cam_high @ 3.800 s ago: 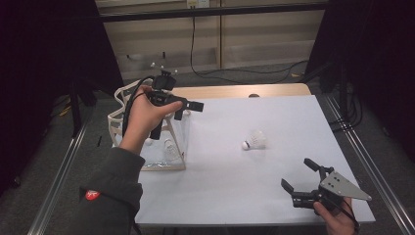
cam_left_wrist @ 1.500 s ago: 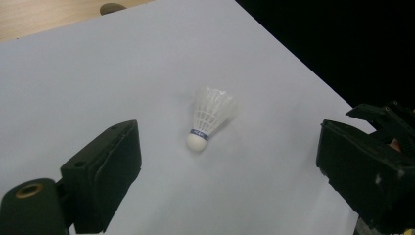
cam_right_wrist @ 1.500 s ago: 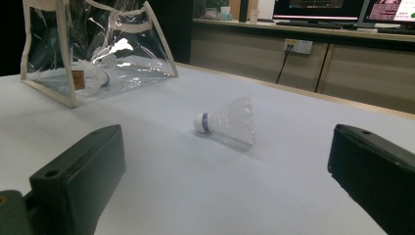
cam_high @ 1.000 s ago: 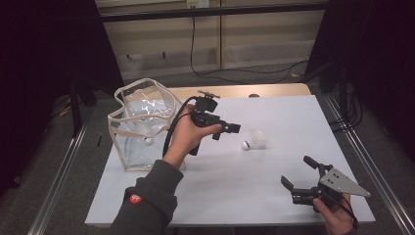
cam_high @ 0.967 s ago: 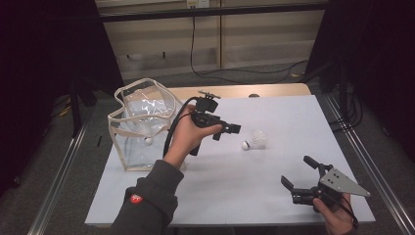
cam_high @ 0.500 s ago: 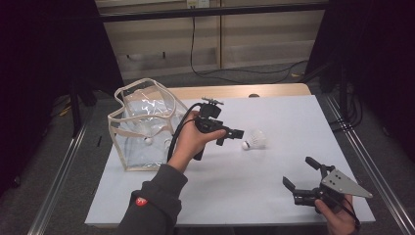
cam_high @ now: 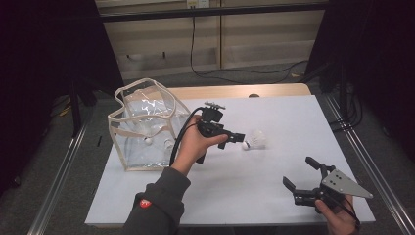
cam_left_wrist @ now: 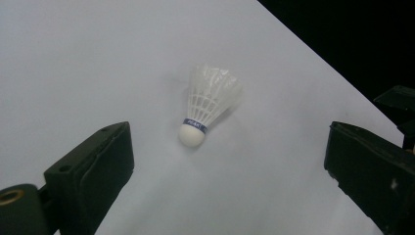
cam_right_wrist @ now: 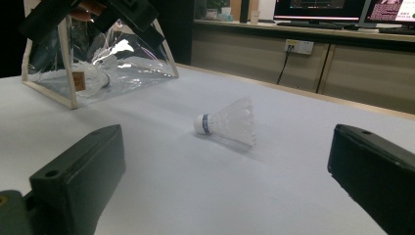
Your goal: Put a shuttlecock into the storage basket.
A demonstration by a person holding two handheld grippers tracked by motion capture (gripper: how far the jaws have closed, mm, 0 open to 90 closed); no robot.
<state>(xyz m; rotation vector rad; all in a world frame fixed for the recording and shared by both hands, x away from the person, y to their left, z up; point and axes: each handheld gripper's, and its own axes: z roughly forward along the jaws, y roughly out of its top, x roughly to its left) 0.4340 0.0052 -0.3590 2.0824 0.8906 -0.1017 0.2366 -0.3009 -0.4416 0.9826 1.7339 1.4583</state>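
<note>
High view. The left gripper [cam_high: 238, 138], jaws spread and holding nothing, is poised just beside a white shuttlecock [cam_high: 255, 140] that lies on its side on the white table [cam_high: 274, 181], right of centre. A clear plastic bag [cam_high: 147, 125] with cream trim stands at the table's left, with shuttlecocks visible inside. The right gripper [cam_high: 302, 178], also spread and empty, rests at the near right corner, well apart from the work.

Left gripper view. The shuttlecock [cam_left_wrist: 208, 105] lies between and beyond the two open jaws, cork tip toward the camera, feather skirt away.

Right gripper view. The shuttlecock [cam_right_wrist: 226, 122] lies on its side in mid-table, cork pointing toward the bag [cam_right_wrist: 100, 58], which has shuttlecocks in it.

Risks, as judged. The shuttlecock is light and round at the cork; a jaw touching one side first could roll or flick it away. Closing on the feather skirt rather than near the cork could crush the skirt or give a slipping hold.
</note>
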